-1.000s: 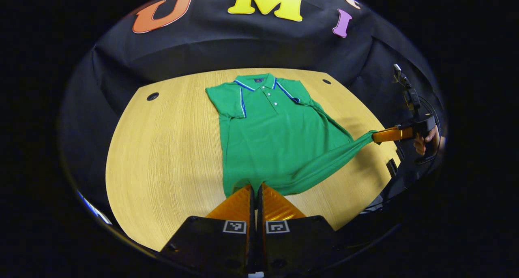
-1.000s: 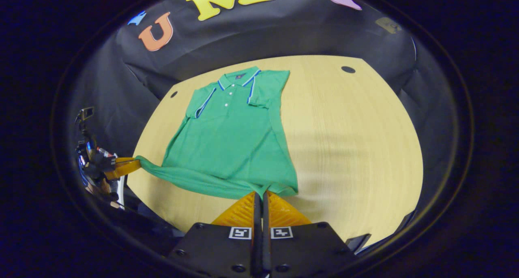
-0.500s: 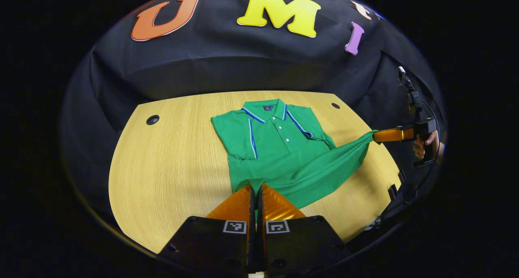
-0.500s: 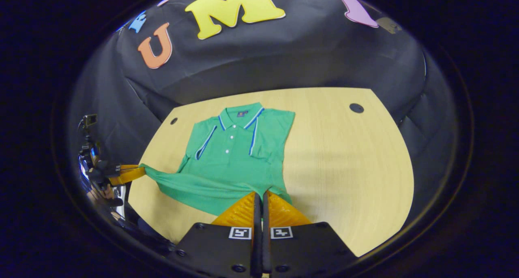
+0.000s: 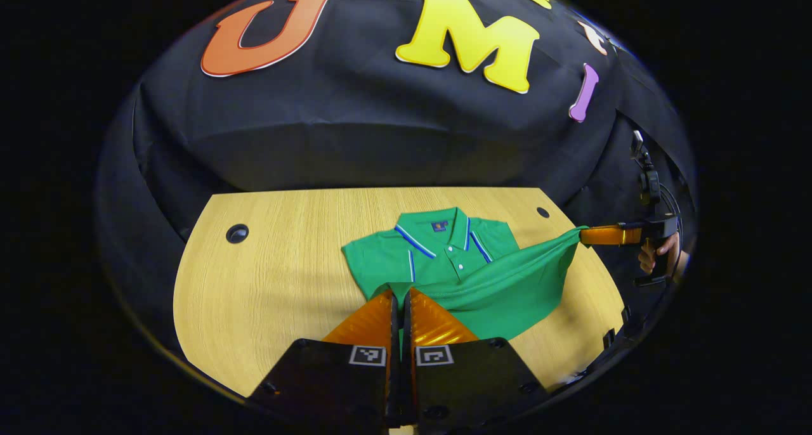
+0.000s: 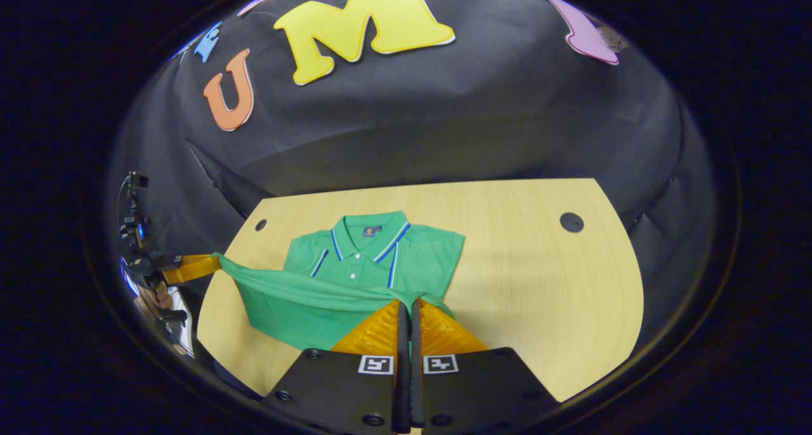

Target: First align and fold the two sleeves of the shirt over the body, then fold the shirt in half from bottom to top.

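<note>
A green polo shirt (image 5: 444, 257) with blue-white trim lies collar-far on the wooden table (image 5: 273, 276), both short sleeves folded in over the body. Its bottom hem (image 5: 507, 273) is lifted and stretched in the air between the two grippers, above the chest. My left gripper (image 5: 401, 293) is shut on one hem corner. My right gripper (image 5: 582, 235) pinches the other corner farther right. In the right gripper view my right gripper (image 6: 408, 303) is shut on the hem of the shirt (image 6: 361, 257), and my left gripper (image 6: 216, 260) holds the far end at the left.
Two round cable holes (image 5: 236, 233) (image 5: 542, 212) sit in the table's far corners. Bare wood spreads to the shirt's right in the right gripper view (image 6: 539, 276). A hand (image 5: 660, 254) holds the right gripper's handle. The black cloth wall stands behind the table.
Both grippers have carried the bottom hem up and forward toward the collar. The hem now hangs over the chest and the lower body is doubling over.
</note>
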